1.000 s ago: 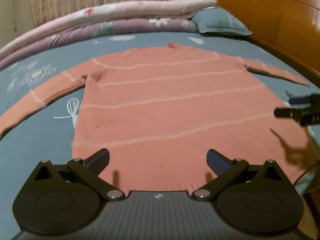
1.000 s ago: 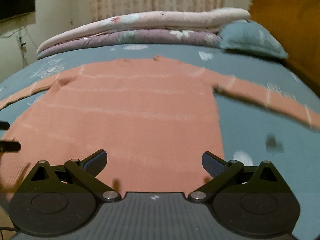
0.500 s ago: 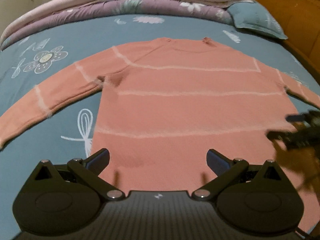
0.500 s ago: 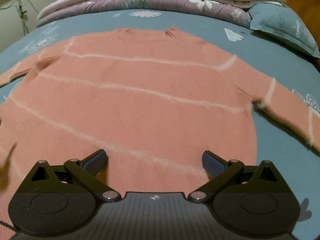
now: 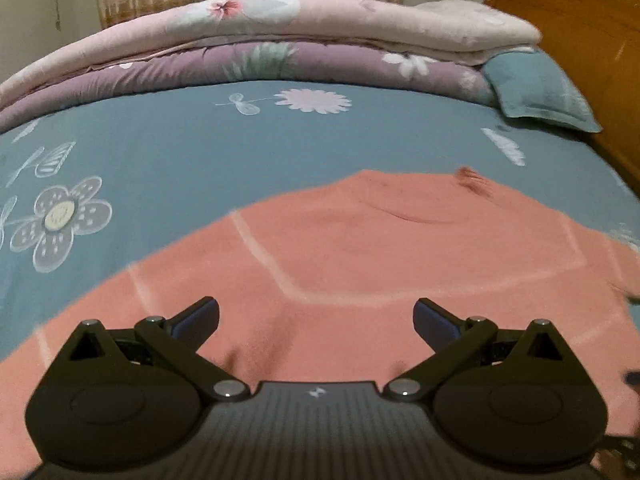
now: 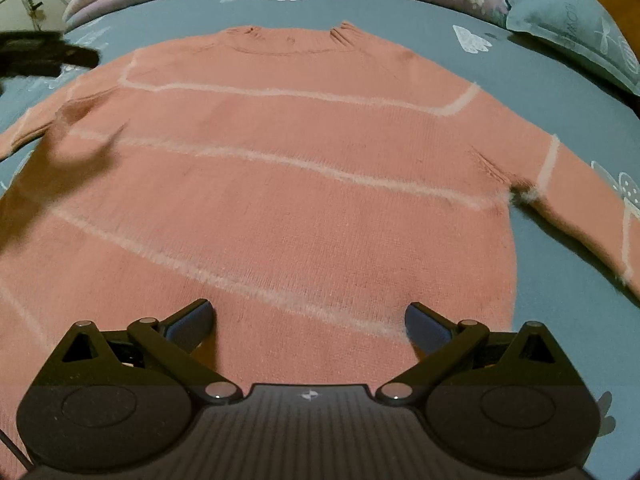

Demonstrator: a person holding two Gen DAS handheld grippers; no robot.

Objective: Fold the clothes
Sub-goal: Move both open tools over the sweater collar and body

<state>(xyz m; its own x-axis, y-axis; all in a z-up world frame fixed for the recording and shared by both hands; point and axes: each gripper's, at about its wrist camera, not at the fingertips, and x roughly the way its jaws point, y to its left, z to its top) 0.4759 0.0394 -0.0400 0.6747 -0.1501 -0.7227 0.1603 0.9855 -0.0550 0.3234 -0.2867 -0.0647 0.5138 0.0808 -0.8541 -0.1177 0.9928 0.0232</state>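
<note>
On the blue flowered bed point(image 6: 520, 80) the pink sweater point(image 6: 280, 184) lay flat, front up, with both sleeves spread out to the sides and no fold made yet. Over its left shoulder part the left claw point(image 5: 316, 316) hovered with jaws wide and empty. Further right, above the lower body of the sweater, the right claw point(image 6: 308, 320) was also wide and held nothing. I judge the step was the approach before the first fold. Next, each claw should probably go down to a sleeve or an edge and pinch the knit.
</note>
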